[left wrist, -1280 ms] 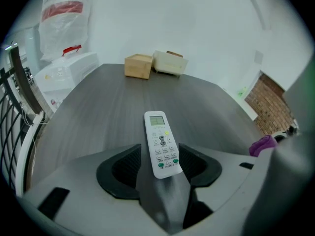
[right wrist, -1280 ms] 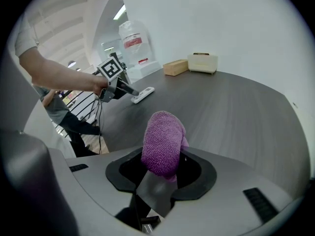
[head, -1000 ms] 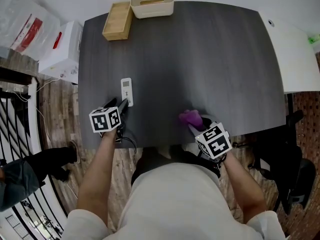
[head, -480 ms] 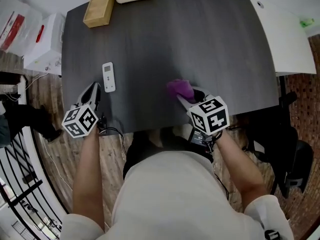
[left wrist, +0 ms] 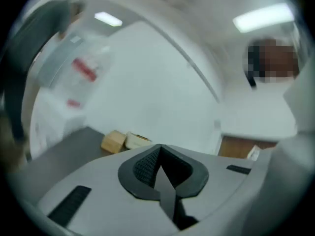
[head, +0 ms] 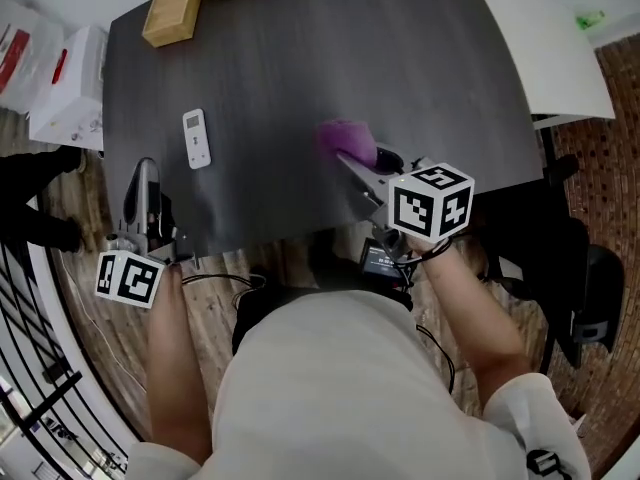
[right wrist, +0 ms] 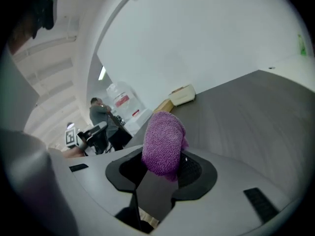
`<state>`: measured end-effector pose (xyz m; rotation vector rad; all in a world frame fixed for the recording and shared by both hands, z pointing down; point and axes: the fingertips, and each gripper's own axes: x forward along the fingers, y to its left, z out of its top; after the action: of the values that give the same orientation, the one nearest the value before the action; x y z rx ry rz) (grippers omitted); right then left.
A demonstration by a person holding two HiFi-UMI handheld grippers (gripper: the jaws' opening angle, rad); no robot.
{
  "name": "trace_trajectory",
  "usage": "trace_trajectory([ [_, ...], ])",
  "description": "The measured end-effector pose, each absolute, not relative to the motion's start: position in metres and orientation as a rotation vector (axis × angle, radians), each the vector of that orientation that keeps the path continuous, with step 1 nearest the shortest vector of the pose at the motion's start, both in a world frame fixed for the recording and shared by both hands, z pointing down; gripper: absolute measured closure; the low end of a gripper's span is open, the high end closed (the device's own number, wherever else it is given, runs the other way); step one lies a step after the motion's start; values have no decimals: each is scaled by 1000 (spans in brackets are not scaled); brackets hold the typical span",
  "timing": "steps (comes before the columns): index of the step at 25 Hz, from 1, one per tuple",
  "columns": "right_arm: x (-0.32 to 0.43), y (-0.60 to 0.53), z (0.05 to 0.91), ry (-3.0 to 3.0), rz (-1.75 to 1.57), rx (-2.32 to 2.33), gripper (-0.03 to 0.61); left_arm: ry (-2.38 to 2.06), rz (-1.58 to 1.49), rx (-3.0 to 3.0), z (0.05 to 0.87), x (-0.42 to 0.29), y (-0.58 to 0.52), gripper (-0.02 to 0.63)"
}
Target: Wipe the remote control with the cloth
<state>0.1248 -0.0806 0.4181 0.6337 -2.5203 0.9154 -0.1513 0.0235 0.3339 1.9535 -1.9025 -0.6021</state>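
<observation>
Purple cloth (head: pixel 345 138) clamped in right gripper (head: pixel 362 161) fingers; left gripper (head: pixel 146 168) fingers together over table (head: pixel 400 68) corner, near remote (head: pixel 196 138).

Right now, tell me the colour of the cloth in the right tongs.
The cloth is purple; the right gripper view shows it best.

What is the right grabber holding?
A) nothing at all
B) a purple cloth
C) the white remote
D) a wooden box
B: the purple cloth is pinched between the jaws of the right gripper, while the white remote lies untouched on the dark table.
</observation>
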Motion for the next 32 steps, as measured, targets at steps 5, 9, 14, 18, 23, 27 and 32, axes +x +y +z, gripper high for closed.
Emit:
trace_trajectory([
  [5,117,-50,393,-2578,930,675,437,-1970,-538,2127,287,-156,44,611],
  [9,100,-6,375,-2606,899,703,437,-1793,-615,2196,275,-157,77,611],
  [14,75,62,357,-2643,943,705,439,-1457,-775,2209,277,-140,139,611],
  [18,67,112,334,-2703,1007,755,439,-1038,-989,2153,279,-113,201,611],
  [23,97,148,297,-2748,1029,951,439,-701,-985,2215,263,-78,271,611],
  [27,120,148,282,-2758,1020,1069,439,-583,-946,2290,255,-66,287,611],
  [32,130,145,264,-2778,1021,1148,439,-606,-958,2347,247,-65,287,611],
])
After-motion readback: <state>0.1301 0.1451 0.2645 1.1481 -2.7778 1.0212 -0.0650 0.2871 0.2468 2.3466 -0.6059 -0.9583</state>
